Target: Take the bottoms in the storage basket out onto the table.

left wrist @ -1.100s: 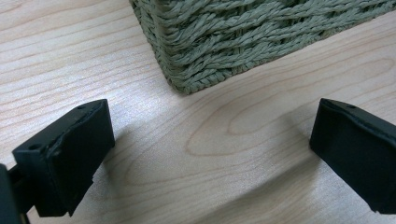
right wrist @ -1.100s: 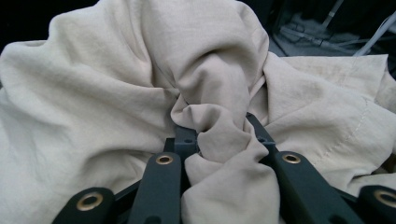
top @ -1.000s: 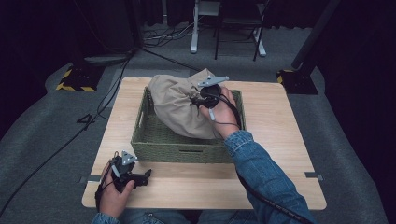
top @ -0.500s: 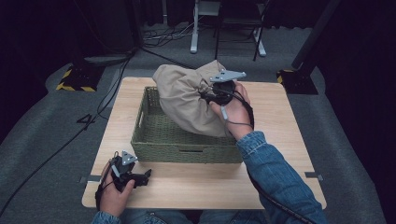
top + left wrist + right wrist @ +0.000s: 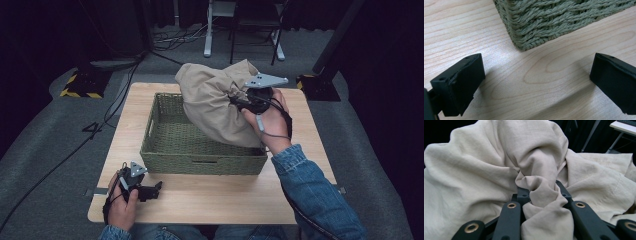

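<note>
Since a second ago your right gripper [image 5: 239, 101] has hoisted the cloth [image 5: 215, 100] higher, so most of it now hangs above the basket [image 5: 200, 162] on the table [image 5: 310, 130], its lower end apparently trailing inside. You're pinching a fold; clearing the rim remains, while your left gripper [image 5: 152, 189] idles wide open beside the basket's corner.

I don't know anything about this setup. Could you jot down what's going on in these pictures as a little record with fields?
Setting: wooden table
Container: green woven basket, near the middle of the table
Cloth: beige cloth, bunched, partly lifted above the basket's right side
Right hand-held gripper: shut on a fold of the cloth
Left hand-held gripper: open, holding nothing, low over the table by the basket's near left corner
Operator: a person in a denim sleeve
</note>
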